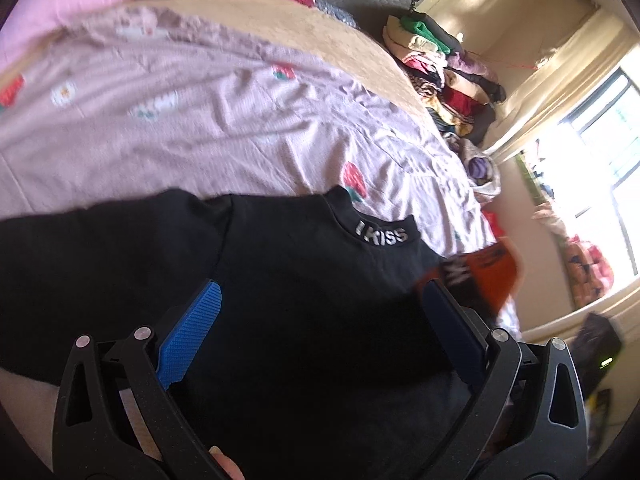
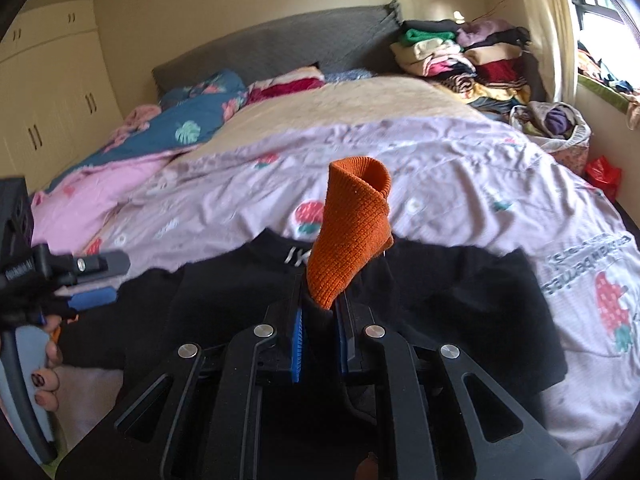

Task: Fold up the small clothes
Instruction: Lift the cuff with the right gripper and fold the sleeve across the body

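A black shirt (image 1: 304, 300) with "I KISS" on its collar lies flat on the pink strawberry bedsheet (image 1: 192, 120). My left gripper (image 1: 320, 300) is open and empty, hovering over the shirt's chest. My right gripper (image 2: 320, 300) is shut on a small orange knit garment (image 2: 352, 224), which sticks up above the black shirt (image 2: 460, 300). The orange garment also shows blurred in the left wrist view (image 1: 484, 276) at the shirt's right edge. The left gripper shows at the left of the right wrist view (image 2: 96, 280).
A tan blanket (image 2: 360, 104), blue leaf-print bedding (image 2: 188, 128) and pink bedding (image 2: 100, 192) lie further up the bed. A pile of folded clothes (image 2: 468, 56) stands at the far right by the grey headboard (image 2: 280, 44). A bag of clothes (image 2: 556, 124) sits beside the bed near the window.
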Available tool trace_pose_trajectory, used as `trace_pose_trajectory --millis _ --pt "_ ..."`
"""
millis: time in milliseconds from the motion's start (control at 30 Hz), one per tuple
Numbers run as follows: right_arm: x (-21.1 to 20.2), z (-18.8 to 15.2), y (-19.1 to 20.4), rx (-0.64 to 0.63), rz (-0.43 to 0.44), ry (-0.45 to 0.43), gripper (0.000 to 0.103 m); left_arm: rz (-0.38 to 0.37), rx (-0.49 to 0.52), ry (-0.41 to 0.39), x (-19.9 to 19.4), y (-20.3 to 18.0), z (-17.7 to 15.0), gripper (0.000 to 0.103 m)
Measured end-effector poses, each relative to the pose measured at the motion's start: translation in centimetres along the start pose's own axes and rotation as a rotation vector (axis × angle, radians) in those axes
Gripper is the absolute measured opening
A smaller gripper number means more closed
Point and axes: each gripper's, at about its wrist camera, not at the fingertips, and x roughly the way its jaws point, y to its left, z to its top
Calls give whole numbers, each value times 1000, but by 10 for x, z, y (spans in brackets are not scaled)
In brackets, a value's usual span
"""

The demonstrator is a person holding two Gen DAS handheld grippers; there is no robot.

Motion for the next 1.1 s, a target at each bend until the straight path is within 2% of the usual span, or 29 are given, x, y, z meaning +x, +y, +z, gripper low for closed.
trace_pose_trajectory --millis 133,167,233,267,300,333,533,600,667,800,833,900,933,967,1100 --pt "21 -19 26 -43 29 47 18 -52 -32 32 11 8 -2 95" --pt "23 -23 30 -45 43 59 24 -61 -39 43 15 9 -3 94" --pt "27 -33 35 -46 72 84 26 -77 -48 62 21 11 -4 94" --pt "29 -40 40 -54 87 111 32 -86 -53 69 23 11 -5 94" --pt "29 -45 41 -60 93 124 42 -104 -60 83 27 12 -6 94" --pt "27 -48 41 -63 105 131 45 -116 -66 93 30 13 -7 94" --pt "-1 -61 29 -30 141 137 54 -137 -76 159 53 14 -21 94" --pt "-12 -62 16 5 130 126 54 -147 -63 175 62 9 -26 86" --pt "-25 -61 2 30 82 108 54 -159 -55 196 71 1 -31 73" --pt "-51 -56 -22 62 17 58 54 -120 -26 218 93 -17 -41 65" --pt "-54 -56 -28 73 8 49 54 -110 -18 222 99 -22 -44 57" --pt "-63 -56 -39 104 -10 33 54 -97 -7 214 106 -28 -46 36" --pt "-65 -57 -44 116 -17 29 54 -100 -6 211 108 -29 -46 15" --pt "-68 -58 -49 129 -26 26 54 -122 -13 207 108 -31 -46 7" --pt "-76 -59 -67 156 -46 16 54 -207 -12 160 81 -38 -35 5"
